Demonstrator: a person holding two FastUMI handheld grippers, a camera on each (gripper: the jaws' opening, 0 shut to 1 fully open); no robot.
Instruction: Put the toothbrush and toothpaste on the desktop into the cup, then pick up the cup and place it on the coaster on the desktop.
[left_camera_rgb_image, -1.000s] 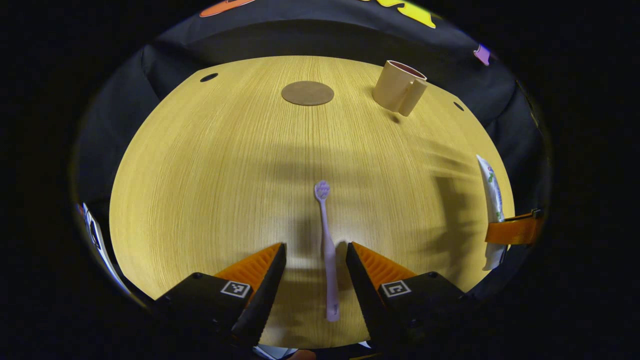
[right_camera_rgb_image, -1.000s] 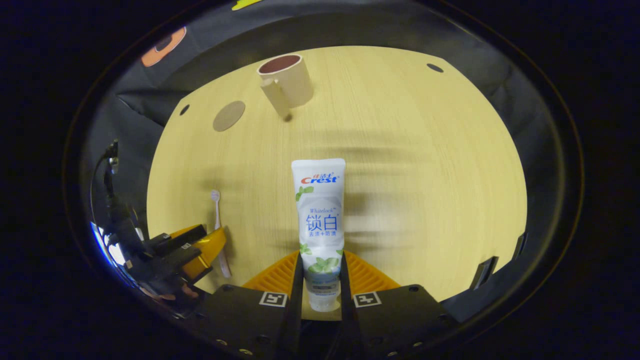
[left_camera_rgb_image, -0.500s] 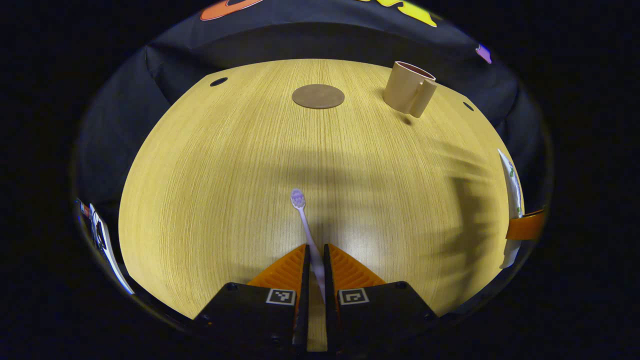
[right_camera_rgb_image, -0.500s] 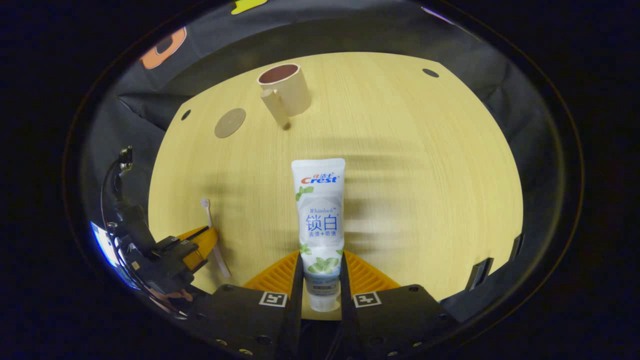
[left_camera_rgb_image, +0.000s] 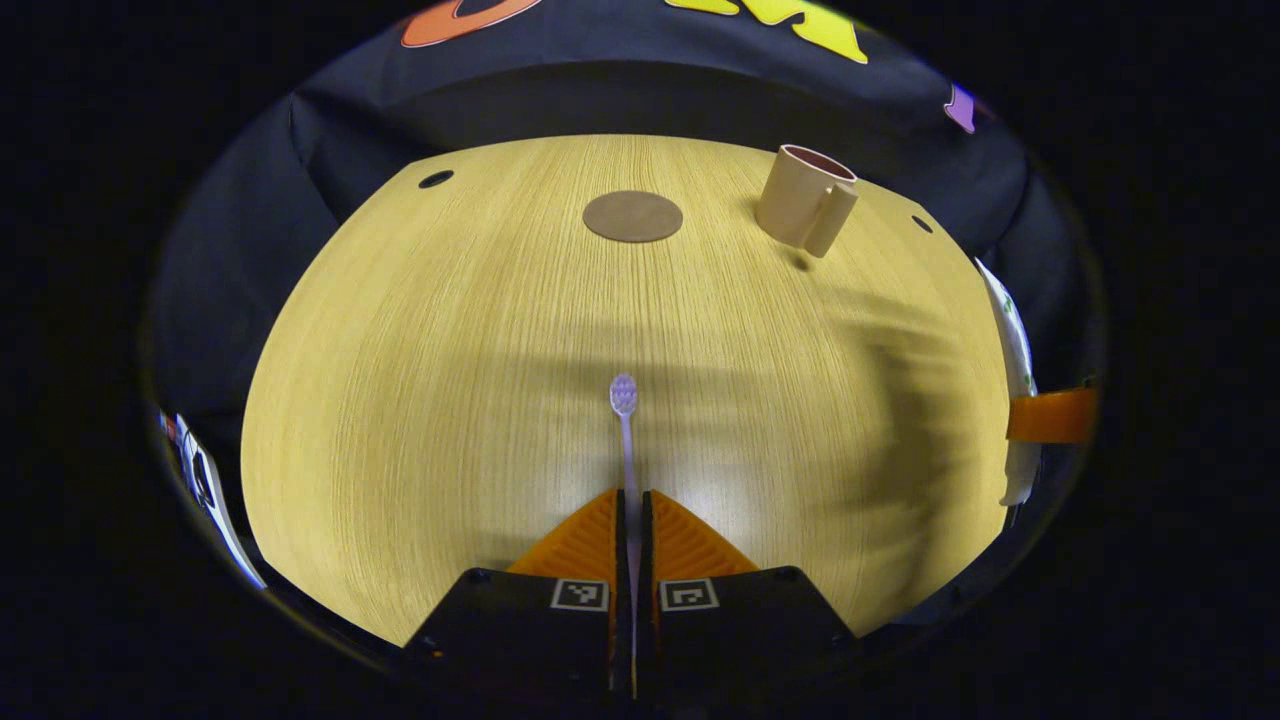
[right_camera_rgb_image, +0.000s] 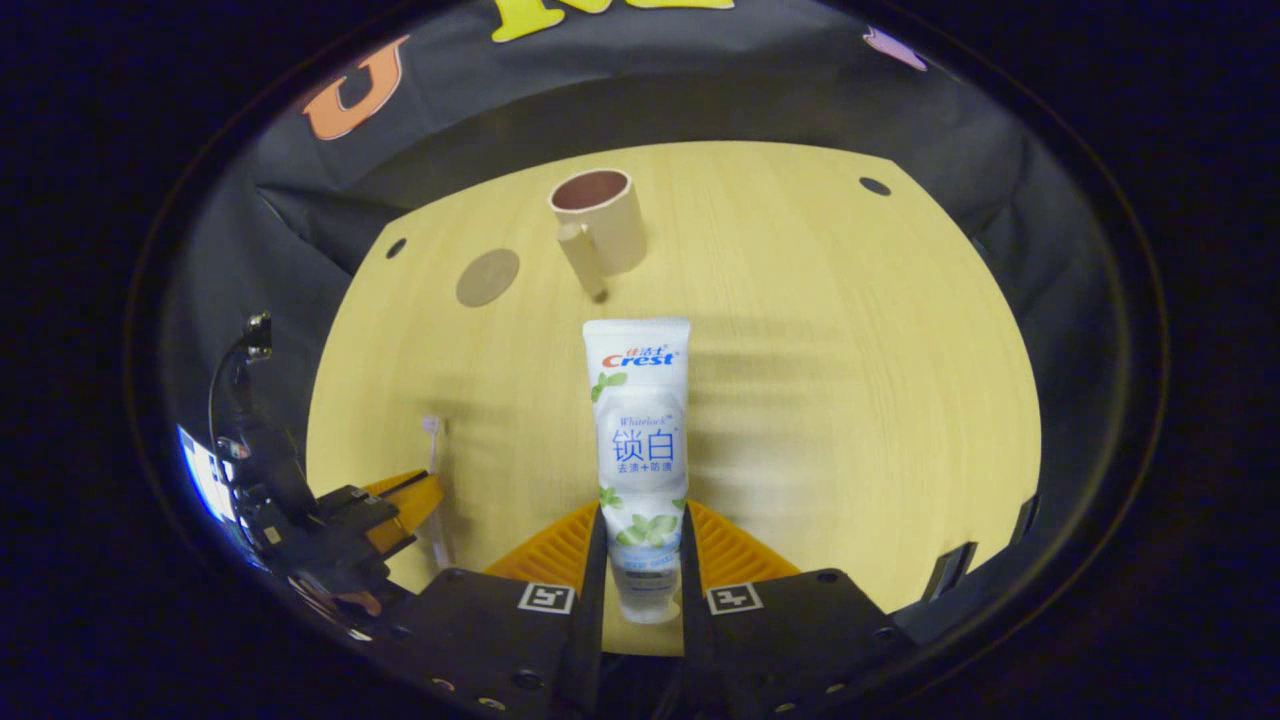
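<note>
My left gripper (left_camera_rgb_image: 630, 505) is shut on the lilac toothbrush (left_camera_rgb_image: 625, 420), whose head points forward above the wooden desktop (left_camera_rgb_image: 450, 350). The white toothpaste tube (right_camera_rgb_image: 640, 420) sticks forward out of my right gripper (right_camera_rgb_image: 643, 515), which is shut on its lower end, cap toward the camera. A beige cup (left_camera_rgb_image: 803, 196) with a side handle stands upright at the far right in the left gripper view. The same cup (right_camera_rgb_image: 600, 215) is ahead of the tube in the right gripper view. The round brown coaster (left_camera_rgb_image: 632, 216) lies left of the cup. The left gripper (right_camera_rgb_image: 400, 500) and toothbrush (right_camera_rgb_image: 435, 470) appear low left in the right gripper view.
Dark holes mark the desktop's far corners (left_camera_rgb_image: 436, 179) (right_camera_rgb_image: 874, 186). Black cloth wall rises behind the desk. The right gripper's orange finger (left_camera_rgb_image: 1050, 416) and the tube (left_camera_rgb_image: 1010, 330) show at the right rim of the left gripper view.
My left gripper closed on the toothbrush and lifted it off the desktop. My right gripper, holding the toothpaste throughout, rose and tilted so the cup sits lower in its view.
</note>
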